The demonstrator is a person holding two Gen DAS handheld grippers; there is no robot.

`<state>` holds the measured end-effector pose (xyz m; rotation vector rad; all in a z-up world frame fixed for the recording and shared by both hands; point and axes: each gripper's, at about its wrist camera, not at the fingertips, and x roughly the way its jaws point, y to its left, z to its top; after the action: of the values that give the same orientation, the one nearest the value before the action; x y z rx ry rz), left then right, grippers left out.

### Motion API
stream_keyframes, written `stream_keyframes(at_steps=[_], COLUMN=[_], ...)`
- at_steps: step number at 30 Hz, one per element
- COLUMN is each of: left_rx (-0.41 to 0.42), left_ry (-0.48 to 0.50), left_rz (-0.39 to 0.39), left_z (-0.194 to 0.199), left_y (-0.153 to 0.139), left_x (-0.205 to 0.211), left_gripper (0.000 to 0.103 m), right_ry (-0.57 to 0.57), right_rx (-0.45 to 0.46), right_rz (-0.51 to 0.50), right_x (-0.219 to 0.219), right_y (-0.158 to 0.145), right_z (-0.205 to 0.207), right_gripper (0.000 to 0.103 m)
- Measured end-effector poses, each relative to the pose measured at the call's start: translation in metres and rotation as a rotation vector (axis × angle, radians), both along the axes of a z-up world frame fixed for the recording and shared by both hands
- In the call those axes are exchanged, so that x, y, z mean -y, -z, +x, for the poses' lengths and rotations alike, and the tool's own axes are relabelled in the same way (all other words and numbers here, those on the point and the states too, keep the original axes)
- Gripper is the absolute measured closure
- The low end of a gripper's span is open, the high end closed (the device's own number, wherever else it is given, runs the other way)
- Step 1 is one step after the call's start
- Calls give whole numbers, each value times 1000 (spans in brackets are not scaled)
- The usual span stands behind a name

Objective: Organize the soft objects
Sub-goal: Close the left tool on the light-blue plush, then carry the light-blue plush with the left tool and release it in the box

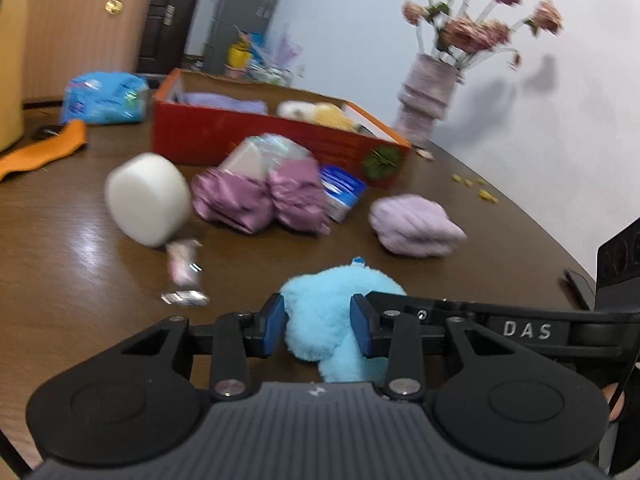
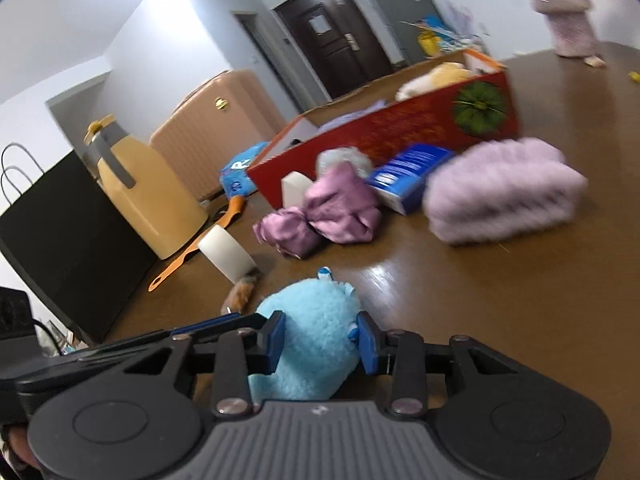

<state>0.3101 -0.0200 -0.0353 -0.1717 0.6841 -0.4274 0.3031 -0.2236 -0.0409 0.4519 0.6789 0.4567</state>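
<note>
A fluffy light-blue plush toy sits between the blue pads of my left gripper, which is shut on it. My right gripper is shut on the same blue plush from the other side. Beyond lie a crumpled mauve cloth, a lilac knitted bundle and a white foam cylinder. The red open box behind them holds a purple cloth and a cream plush. In the right wrist view the lilac bundle, mauve cloth and red box also show.
A brown table carries a blue tissue pack, small wrappers, an orange strap and a flower vase. A yellow jug, a black bag and a pink suitcase stand at the left.
</note>
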Motion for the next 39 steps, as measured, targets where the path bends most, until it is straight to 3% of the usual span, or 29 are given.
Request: stream_keyframes(at_steps=[5,8,13,17,26,32,35,39], left_rx=[-40,-90,-134,-86,10,132,115,66], left_ry=[8,-2,0,13,29,77,77,47], left_rz=[-44,-114,-183,-135,-163,-139,-155,-155], left_z=[0,5,3,-17,-28,34,92,179], left_y=[8,13,15,5,-33,-97,-121,-137], left_x=[3,-4,-8,0,3,3,1,-7], left_gripper=[63,64,75,76,76,76,76,76], right_ry=[19,15,4,-5,6,-21,-26,-20], right_rx=[13,17,14,21,103,236,242,175], right_rz=[5,3,16,14,56,38,34,61], right_x=[9,10,11,12,25,27,27,23], right_y=[4,5,5,-1,-36,-101,-127,-144], right_z=[-7,-6,-11,-27,-36,22,76,164], right_gripper=[66,67,68,70,70,70,70,70])
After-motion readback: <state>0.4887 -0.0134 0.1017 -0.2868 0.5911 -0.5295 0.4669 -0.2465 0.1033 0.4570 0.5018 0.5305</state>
